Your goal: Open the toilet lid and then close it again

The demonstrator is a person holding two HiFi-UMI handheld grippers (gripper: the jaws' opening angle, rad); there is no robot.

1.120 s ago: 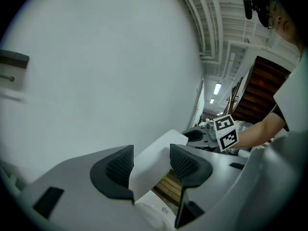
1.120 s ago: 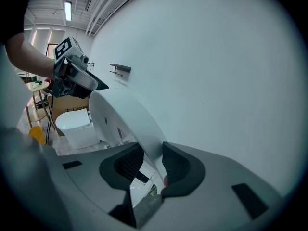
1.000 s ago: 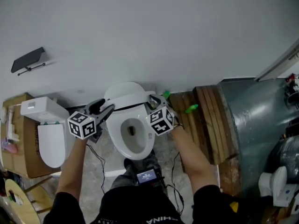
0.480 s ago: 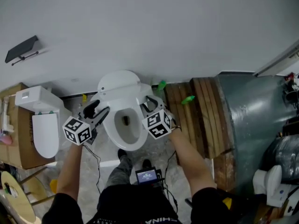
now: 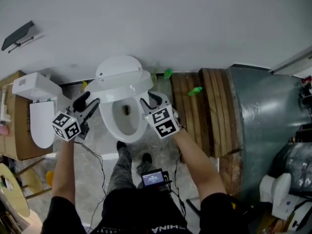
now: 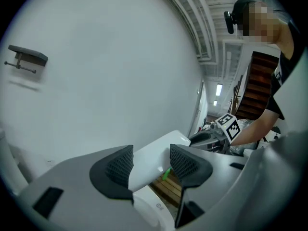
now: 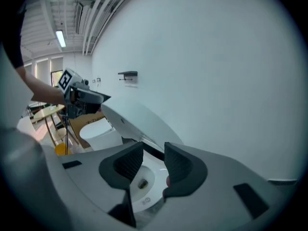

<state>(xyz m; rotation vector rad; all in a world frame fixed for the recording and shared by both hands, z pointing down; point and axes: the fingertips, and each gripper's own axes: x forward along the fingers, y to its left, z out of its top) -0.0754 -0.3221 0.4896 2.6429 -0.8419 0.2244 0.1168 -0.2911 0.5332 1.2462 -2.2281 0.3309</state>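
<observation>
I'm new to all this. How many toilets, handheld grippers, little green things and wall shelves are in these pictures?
Toilets: 2, the middle toilet and the left toilet; the white shape at lower right is too unclear to count
Grippers: 2, the left gripper and the right gripper
Small green things: 2
Wall shelf: 1
Total: 7

Between the jaws of the left gripper (image 6: 150, 152), the toilet lid (image 5: 119, 77) is smooth, shiny white. The pads (image 6: 119, 166) are black and bumpy. The toilet bowl (image 5: 108, 126) is glossy too. Past the jaws, the planks (image 6: 161, 189) are rough brown wood.
</observation>
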